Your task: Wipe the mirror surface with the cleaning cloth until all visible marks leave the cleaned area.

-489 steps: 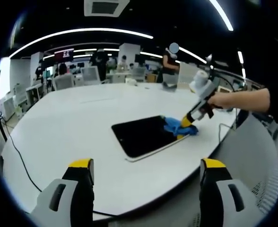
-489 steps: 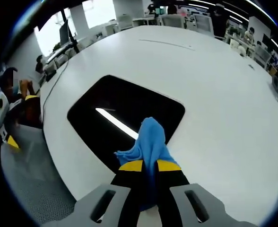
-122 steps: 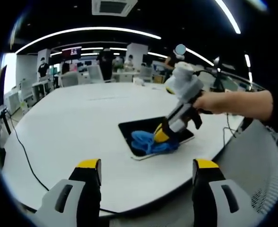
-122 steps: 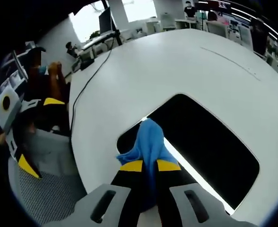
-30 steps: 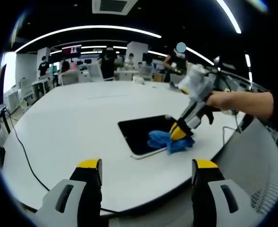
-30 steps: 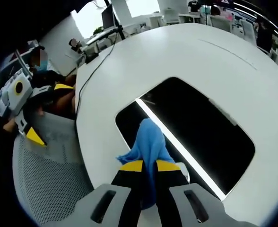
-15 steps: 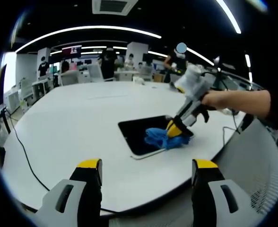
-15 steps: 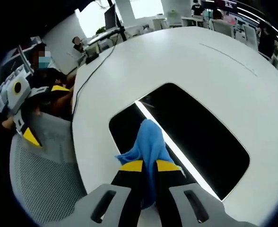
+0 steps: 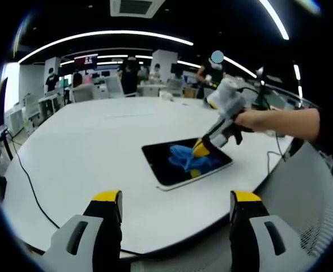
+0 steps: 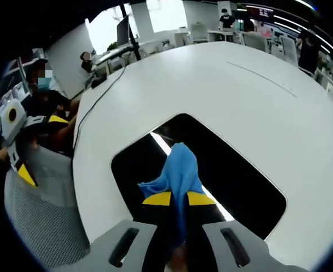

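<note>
**Right gripper view: cloth on the mirror**

Right gripper view shows the right gripper (image 10: 179,198), jaws clamped on the blue cloth (image 10: 178,170), over the dark mirror (image 10: 234,170) at frame centre. A light strip reflects in the glass. Across the white table (image 9: 87,147), the left gripper (image 9: 169,207) holds its jaws apart at the lower edge, gripping nothing.

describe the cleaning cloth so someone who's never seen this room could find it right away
Start at the big white round table, then find the dark rectangular mirror lying flat near its edge. The cleaning cloth is the crumpled bright blue fabric on it, pinched by the right gripper, the table's sole blue item.
</note>
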`<act>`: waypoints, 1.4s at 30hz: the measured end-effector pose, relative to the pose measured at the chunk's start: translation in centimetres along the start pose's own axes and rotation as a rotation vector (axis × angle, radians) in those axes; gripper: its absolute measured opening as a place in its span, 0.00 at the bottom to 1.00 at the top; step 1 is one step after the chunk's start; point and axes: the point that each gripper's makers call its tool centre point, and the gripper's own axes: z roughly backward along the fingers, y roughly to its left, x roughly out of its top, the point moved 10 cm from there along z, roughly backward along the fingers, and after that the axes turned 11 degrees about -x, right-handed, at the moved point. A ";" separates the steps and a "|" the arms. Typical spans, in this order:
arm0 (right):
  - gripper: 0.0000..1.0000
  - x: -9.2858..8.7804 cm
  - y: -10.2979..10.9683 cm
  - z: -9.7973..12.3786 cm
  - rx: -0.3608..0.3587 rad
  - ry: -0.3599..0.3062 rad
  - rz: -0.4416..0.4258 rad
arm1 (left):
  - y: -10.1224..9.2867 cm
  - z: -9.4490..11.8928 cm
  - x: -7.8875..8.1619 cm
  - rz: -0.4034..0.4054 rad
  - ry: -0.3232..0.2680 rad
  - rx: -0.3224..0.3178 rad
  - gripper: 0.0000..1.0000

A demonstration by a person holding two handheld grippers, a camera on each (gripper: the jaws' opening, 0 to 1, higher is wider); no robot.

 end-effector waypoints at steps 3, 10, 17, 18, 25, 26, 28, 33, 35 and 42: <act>0.03 0.0 -0.2 -0.1 -0.013 -0.015 -0.006 | 0.0 0.0 0.0 0.000 0.001 0.000 0.78; 0.03 0.3 -0.9 -0.5 -0.042 -0.037 -0.019 | 0.0 0.0 0.0 0.000 0.003 0.001 0.77; 0.03 0.6 -1.4 -0.9 -0.087 -0.057 -0.015 | 0.0 0.0 -0.1 0.002 0.012 0.007 0.78; 0.03 0.7 -1.5 -1.0 -0.098 -0.060 -0.010 | 0.0 0.0 -0.1 0.002 0.012 0.008 0.78; 0.03 1.1 -2.2 -1.4 -0.126 -0.072 -0.031 | 0.1 0.0 -0.1 0.003 0.016 0.009 0.79; 0.03 1.2 -2.4 -1.5 -0.127 -0.074 -0.042 | 0.1 0.0 -0.1 0.003 0.016 0.009 0.79; 0.03 1.2 -2.7 -1.6 -0.136 -0.082 -0.066 | 0.1 -0.1 -0.1 0.004 0.017 0.009 0.79; 0.03 1.4 -2.9 -1.8 -0.177 -0.092 -0.062 | 0.1 -0.1 -0.1 0.005 0.018 0.009 0.78; 0.03 1.6 -3.1 -1.9 -0.179 -0.090 -0.064 | 0.1 -0.1 -0.1 0.005 0.016 0.008 0.78; 0.03 2.0 -3.9 -2.4 -0.200 -0.095 -0.068 | 0.1 -0.1 -0.1 0.008 0.017 0.010 0.78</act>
